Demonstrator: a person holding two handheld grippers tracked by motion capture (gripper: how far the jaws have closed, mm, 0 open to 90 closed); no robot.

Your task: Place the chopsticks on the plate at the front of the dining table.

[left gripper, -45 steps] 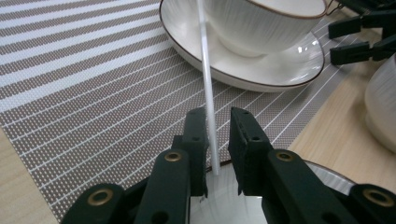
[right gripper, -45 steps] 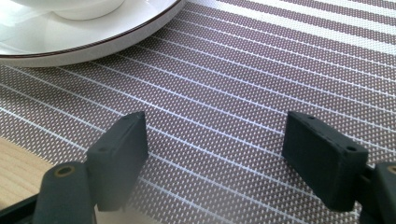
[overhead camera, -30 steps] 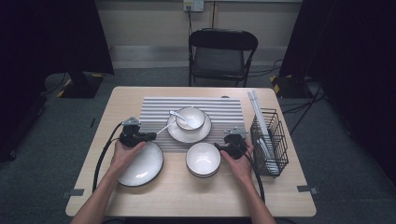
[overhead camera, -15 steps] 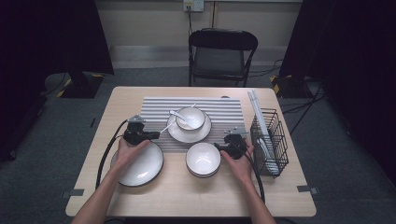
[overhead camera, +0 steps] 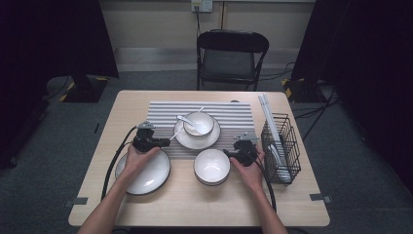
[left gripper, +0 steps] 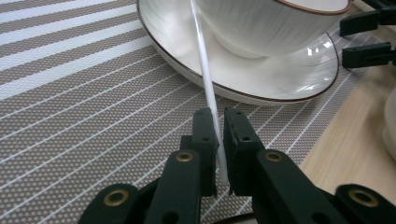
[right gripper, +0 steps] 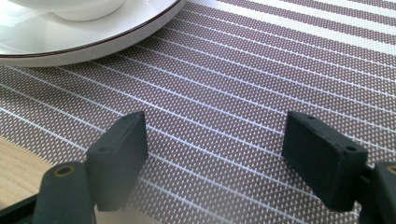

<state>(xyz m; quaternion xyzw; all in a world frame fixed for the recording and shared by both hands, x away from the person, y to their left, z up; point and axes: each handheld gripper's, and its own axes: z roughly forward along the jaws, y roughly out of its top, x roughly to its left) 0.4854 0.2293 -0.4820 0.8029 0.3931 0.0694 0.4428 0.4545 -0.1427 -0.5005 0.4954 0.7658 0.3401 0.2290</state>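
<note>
A white spoon (overhead camera: 186, 121) lies in a white bowl (overhead camera: 198, 123) on a dark-rimmed saucer (overhead camera: 195, 141), its handle reaching down to the left over the rim. My left gripper (overhead camera: 165, 143) is shut on the end of that handle (left gripper: 201, 51), just above the striped mat (left gripper: 84, 93). Its jaws (left gripper: 219, 126) have just eased open a little, with the handle still pinched between them. My right gripper (overhead camera: 226, 153) stands open over the mat (right gripper: 257, 70), nothing between its fingers (right gripper: 215, 140), beside another white bowl (overhead camera: 212, 165).
A white plate (overhead camera: 146, 173) lies under my left hand near the front. A black wire basket (overhead camera: 280, 146) with utensils stands at the right edge. A folding chair (overhead camera: 231, 53) stands behind the table. The right gripper's jaws (left gripper: 369, 37) show beyond the saucer (left gripper: 280, 79).
My left gripper has shifted a little to the right, from above the plate toward the saucer. The right hand has not moved.
</note>
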